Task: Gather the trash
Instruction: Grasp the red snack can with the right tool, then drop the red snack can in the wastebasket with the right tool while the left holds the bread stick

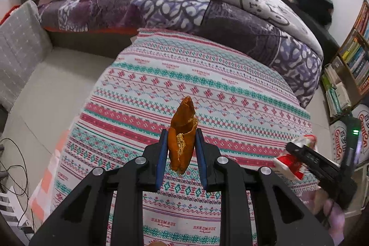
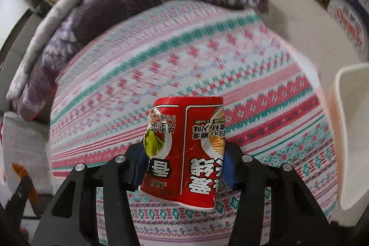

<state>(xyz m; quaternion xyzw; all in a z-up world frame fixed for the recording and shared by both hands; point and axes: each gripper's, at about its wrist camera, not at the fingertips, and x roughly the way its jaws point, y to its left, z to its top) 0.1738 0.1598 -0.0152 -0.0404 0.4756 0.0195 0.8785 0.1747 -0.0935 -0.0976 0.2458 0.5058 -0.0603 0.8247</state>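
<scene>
The left gripper (image 1: 180, 149) is clamped on a piece of orange peel (image 1: 182, 135), its blue pads pressing the peel from both sides. The peel's long axis runs straight along the fingers, one pointed end sticking out well past the fingertips and the other hanging back between the fingers; a torn edge shows the pale inner side. Beneath and ahead of this gripper lies a patterned cloth (image 1: 207, 84) in red, teal and white bands, printed over and over with the word "HANDMADE". Beyond the cloth are a purple quilt (image 1: 161, 8) and a bed. Off to the right of the left gripper, the right gripper shows at the frame edge with a red and white cup (image 1: 290, 163) in it. In its own view, the right gripper (image 2: 184, 167) is partly closed and grips that paper cup (image 2: 184, 153) by its sides, pads on each flank. The cup's long axis points forward along the fingers, its white rim near the camera and its base away, so the Chinese writing on the red label reads upside down; the characters are large but I cannot read them with confidence. To the right of this gripper stands a white bin (image 2: 352, 130), near the cloth's edge. Boxes (image 2: 352, 22) with red "CanCan"-like lettering sit farther right.
</scene>
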